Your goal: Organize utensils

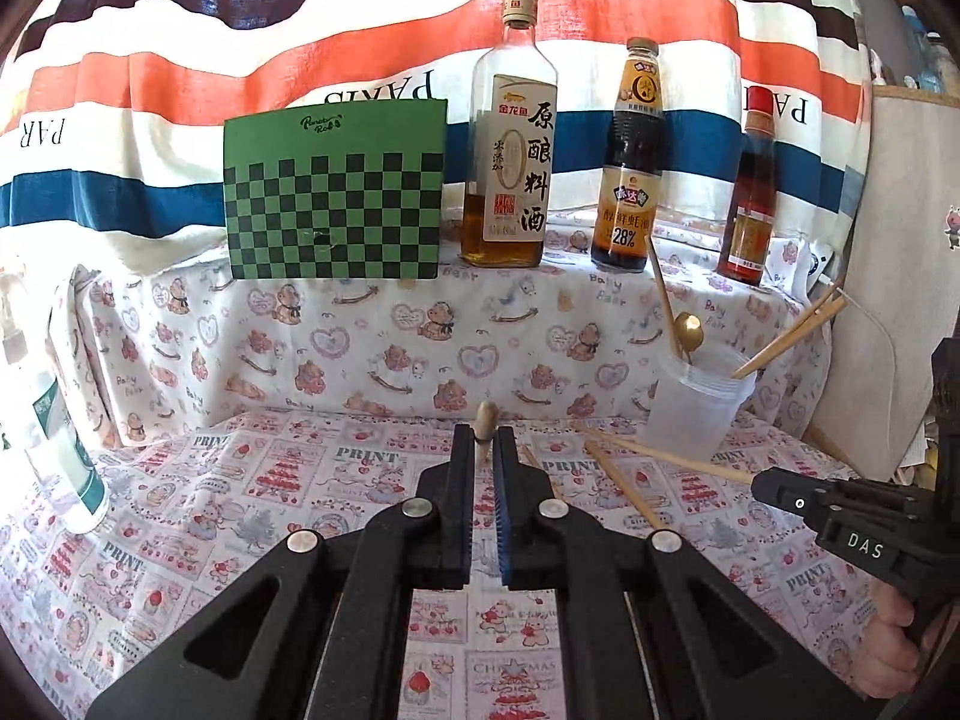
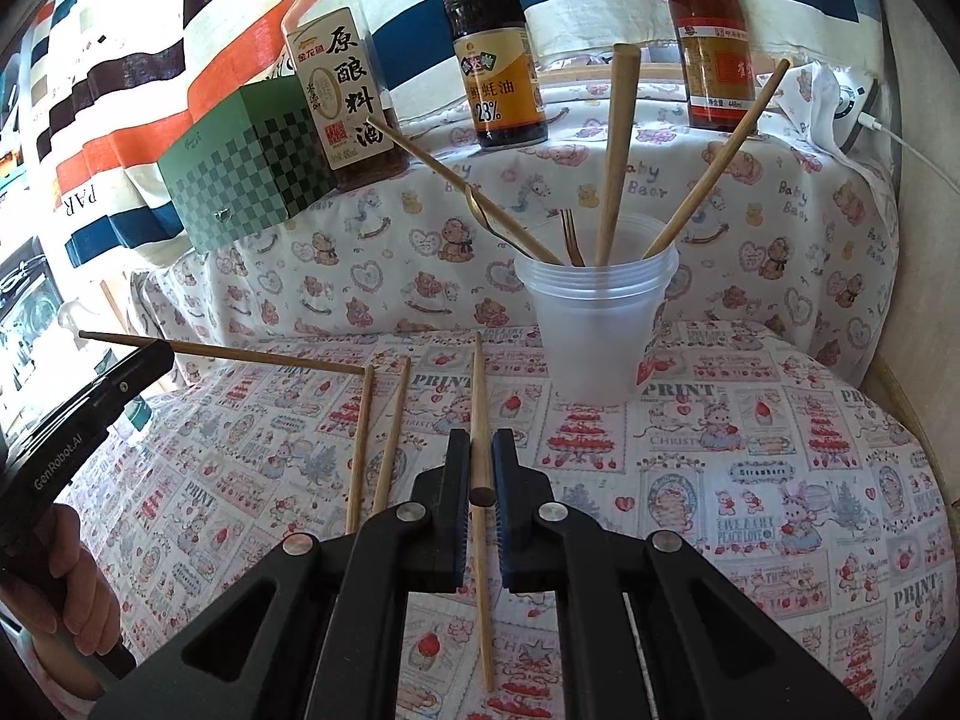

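Observation:
In the left wrist view my left gripper (image 1: pixel 483 441) is shut on a wooden chopstick (image 1: pixel 485 423), seen end-on between the tips. The right wrist view shows that gripper (image 2: pixel 163 354) at the left, holding this chopstick (image 2: pixel 240 354) level above the cloth. My right gripper (image 2: pixel 482 450) is shut on another chopstick (image 2: pixel 479 396) that points toward the clear plastic cup (image 2: pixel 600 330). The cup (image 1: pixel 699 405) holds several chopsticks, a gold spoon (image 1: pixel 688 330) and a fork (image 2: pixel 571 234). Two loose chopsticks (image 2: pixel 375 444) lie on the cloth, and a third (image 2: pixel 483 600) lies under the right gripper.
Three sauce bottles (image 1: pixel 510 138) and a green checkered box (image 1: pixel 336 192) stand on the raised ledge behind. A white bottle (image 1: pixel 66 450) stands at the left. A charger with a white cable (image 2: pixel 852 108) lies at the back right. A hand (image 2: pixel 78 594) holds the left gripper.

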The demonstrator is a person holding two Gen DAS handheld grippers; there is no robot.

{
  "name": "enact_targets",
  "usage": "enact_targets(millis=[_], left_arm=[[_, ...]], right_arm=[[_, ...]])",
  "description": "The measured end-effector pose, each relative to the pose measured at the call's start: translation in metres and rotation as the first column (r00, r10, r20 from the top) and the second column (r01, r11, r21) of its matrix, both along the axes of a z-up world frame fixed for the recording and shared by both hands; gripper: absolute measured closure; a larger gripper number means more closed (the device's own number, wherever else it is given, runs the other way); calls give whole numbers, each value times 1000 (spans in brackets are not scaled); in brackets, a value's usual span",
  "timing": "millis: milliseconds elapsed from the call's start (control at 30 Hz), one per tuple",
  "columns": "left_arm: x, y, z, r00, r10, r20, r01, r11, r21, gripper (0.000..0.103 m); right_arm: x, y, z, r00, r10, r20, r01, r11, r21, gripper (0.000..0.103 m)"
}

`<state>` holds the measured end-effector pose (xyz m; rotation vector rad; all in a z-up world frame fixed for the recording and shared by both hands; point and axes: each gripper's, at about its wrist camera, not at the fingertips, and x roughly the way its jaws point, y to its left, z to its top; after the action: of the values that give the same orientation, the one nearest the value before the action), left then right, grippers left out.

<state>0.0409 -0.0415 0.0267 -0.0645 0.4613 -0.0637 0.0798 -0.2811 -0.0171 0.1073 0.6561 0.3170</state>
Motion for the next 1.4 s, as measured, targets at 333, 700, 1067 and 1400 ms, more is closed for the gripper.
enact_targets(millis=[333,700,1067,1400], left_arm=[[-6,12,7,998,51,28,-49,996,-70,98],[-7,-12,63,992,19,124,-17,1000,-22,99],[34,-52,108,990,-82,111,93,991,-98,103],[38,-63,93,993,-93,72,97,994,-59,103]], right_arm=[[-24,-15,31,995,-28,99,25,999,30,95],[-58,-35,122,962,-37,270,24,998,50,95],[-20,-52,183,865,-209,456,179,978,110,95],[19,-70,152,851,-276,446,214,959,186,95]])
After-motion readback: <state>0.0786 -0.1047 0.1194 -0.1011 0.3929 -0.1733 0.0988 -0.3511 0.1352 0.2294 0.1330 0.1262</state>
